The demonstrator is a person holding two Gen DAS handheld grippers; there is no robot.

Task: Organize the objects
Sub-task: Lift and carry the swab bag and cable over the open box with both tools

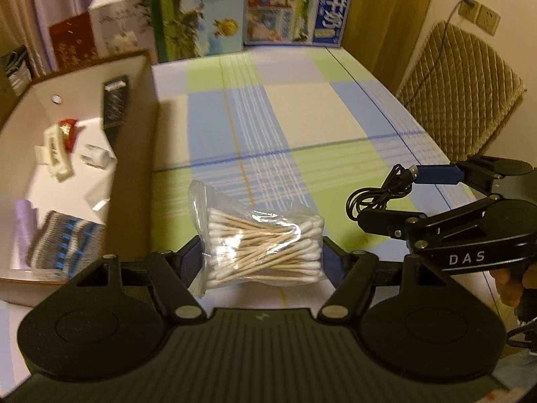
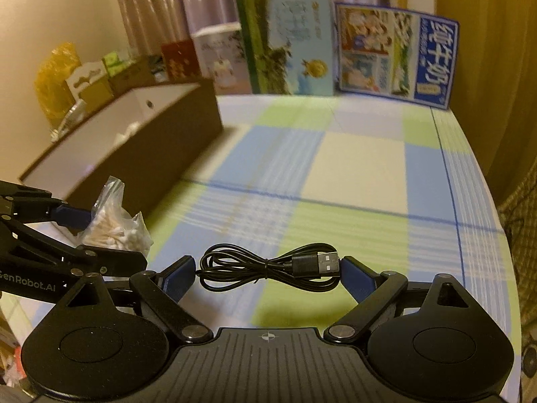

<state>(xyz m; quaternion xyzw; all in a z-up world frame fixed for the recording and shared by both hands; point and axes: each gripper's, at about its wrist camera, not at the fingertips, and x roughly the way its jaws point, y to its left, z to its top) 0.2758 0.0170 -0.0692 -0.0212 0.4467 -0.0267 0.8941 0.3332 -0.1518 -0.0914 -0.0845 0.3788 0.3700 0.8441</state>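
A clear bag of cotton swabs [image 1: 265, 245] hangs above the checked tablecloth, and my left gripper [image 1: 263, 257] is shut on it, pads pressing both sides. The right wrist view shows that bag [image 2: 114, 226] and the left gripper [image 2: 97, 235] at its left edge. My right gripper [image 2: 268, 273] is shut on a coiled black USB cable [image 2: 268, 265], which casts a shadow on the cloth below. In the left wrist view the cable [image 1: 376, 194] and the right gripper [image 1: 407, 196] are at the right. A brown box [image 1: 147, 127] with a white inside stands to the left, holding several small items.
Cartons [image 1: 295, 6] and books [image 1: 117, 23] stand upright along the table's far edge. A chair with a quilted cushion [image 1: 463, 90] sits off the right side, under a wall socket [image 1: 480, 15]. The box [image 2: 161, 147] runs along the table's left side, with more packages [image 2: 87, 80] behind it.
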